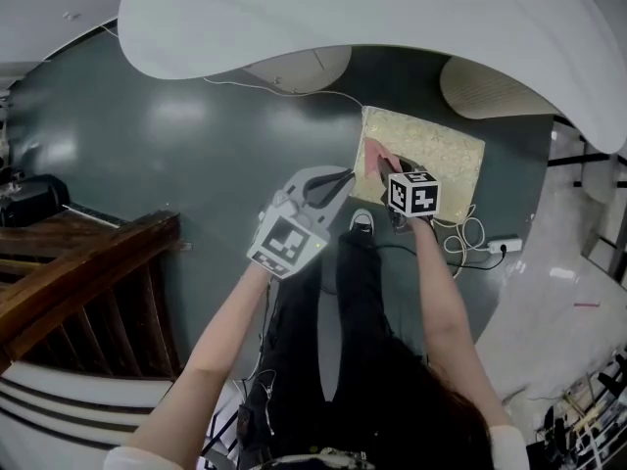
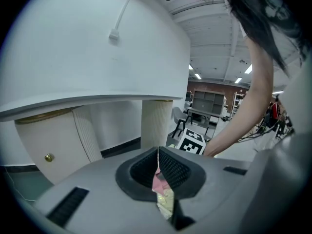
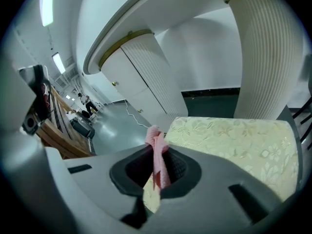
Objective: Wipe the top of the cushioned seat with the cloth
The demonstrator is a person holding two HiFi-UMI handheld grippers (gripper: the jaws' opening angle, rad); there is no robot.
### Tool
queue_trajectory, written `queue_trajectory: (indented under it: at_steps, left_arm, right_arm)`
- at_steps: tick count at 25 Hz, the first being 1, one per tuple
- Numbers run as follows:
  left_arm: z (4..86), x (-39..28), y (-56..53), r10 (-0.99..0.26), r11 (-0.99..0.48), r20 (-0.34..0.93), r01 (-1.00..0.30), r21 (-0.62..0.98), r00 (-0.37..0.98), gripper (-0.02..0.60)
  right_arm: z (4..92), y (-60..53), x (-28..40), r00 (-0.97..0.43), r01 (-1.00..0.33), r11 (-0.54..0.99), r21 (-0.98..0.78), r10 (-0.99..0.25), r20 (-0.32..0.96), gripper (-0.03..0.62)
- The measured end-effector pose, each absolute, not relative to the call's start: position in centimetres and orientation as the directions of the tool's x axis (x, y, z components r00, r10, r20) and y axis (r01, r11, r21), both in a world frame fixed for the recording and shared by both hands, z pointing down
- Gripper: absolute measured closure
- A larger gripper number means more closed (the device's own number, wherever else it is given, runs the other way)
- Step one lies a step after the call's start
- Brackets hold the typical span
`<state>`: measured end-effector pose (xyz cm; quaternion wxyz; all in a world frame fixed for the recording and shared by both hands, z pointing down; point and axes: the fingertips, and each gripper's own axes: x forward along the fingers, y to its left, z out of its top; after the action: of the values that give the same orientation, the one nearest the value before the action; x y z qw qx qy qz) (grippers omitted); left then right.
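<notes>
— Where's the cloth?

— In my head view, the pink cloth [image 1: 375,157] lies at the 9 o'clock edge of the cushioned seat [image 1: 436,150], and both tools meet on it. I can't read the jaws there (the marker cube [image 1: 413,194] covers the right pair).

— And the gripper views?

— The right hand-held gripper [image 3: 157,147] has its jaws pressed onto the cloth. A crumpled tuft pokes past the tips at 12 o'clock and a flat strip hangs toward 6. The left hand-held gripper [image 2: 157,161] is closed to a thin seam. A sliver of the same pink looks caught low in that seam, with cream cushion showing beneath.

— What's the seat like?

— It's a rectangular pad covered in pale cream-yellow fabric. Only the right gripper view shows its woven floral pattern; from the head view it reads as a grainy slab. The cloth is thin, soft and wrinkled. The jaw pads are dark with a fine grid, and the gripper bodies are smooth grey.

— What's around it?

— The left gripper view alone shows that cube just past its tips at 1 o'clock, with the person's bare arm [image 2: 243,116] above. A fluted white column [image 3: 265,52] rises behind the seat. The floor [image 1: 196,135] is glossy dark grey-green.
</notes>
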<state>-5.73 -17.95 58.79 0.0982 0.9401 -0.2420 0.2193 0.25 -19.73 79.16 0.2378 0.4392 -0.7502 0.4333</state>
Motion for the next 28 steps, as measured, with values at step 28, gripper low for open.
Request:
queue_trajectory:
  at_steps: [28]
  left_arm:
    - [58.7, 4.1, -15.3, -0.32, -0.91, 0.433, -0.401, 0.108, 0.843, 0.575]
  right_arm:
    - [82.5, -12.5, 22.0, -0.221, -0.968, -0.008, -0.249, -0.437, 0.872, 0.583]
